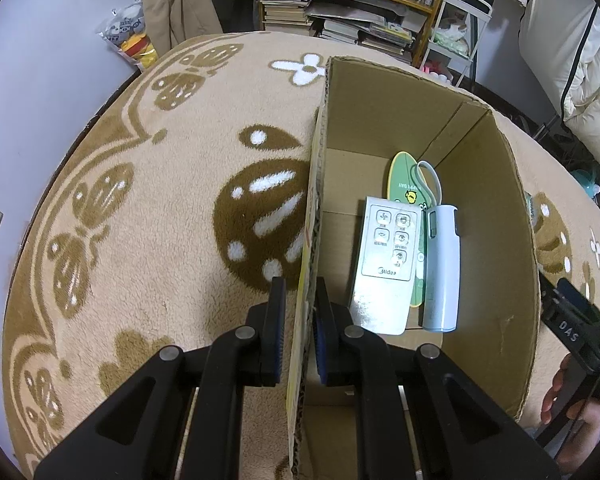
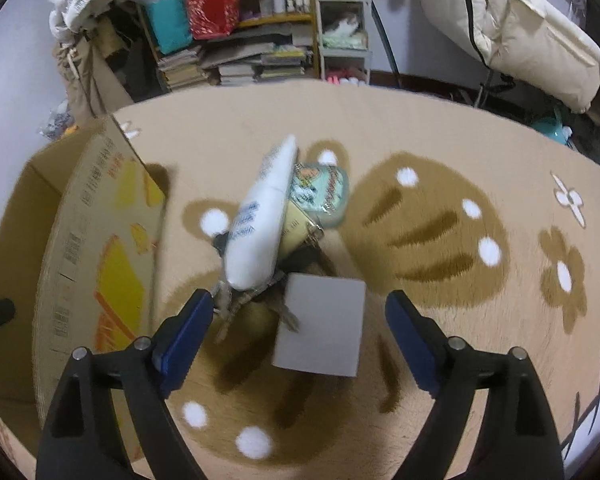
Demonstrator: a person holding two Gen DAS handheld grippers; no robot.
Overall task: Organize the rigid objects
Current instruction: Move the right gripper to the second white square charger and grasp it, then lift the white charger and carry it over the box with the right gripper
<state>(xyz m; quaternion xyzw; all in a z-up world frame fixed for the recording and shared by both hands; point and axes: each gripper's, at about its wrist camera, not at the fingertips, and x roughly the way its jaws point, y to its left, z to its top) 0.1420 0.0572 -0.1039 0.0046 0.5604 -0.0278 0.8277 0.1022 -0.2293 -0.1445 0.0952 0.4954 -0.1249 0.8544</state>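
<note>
My left gripper (image 1: 300,308) is shut on the left wall of the cardboard box (image 1: 306,240), one pad on each side of it. Inside the box lie a white remote control (image 1: 384,264), a green oval card (image 1: 406,184) and a pale blue cylinder with a grey loop (image 1: 442,268). My right gripper (image 2: 298,328) hangs open over a small pile on the rug: a grey box (image 2: 320,328) sits between its blue pads without touching them. Beyond it lie a white tube (image 2: 260,220), a mint-green packet (image 2: 324,192) and a yellowish tin (image 2: 294,234).
The cardboard box (image 2: 96,264) stands just left of the pile. A beige rug with brown patterns (image 1: 160,200) covers the surface. Shelves with books and bottles (image 1: 340,12), a white cart (image 2: 342,32) and bedding (image 2: 540,40) stand beyond. A hand (image 1: 556,392) shows at the right edge.
</note>
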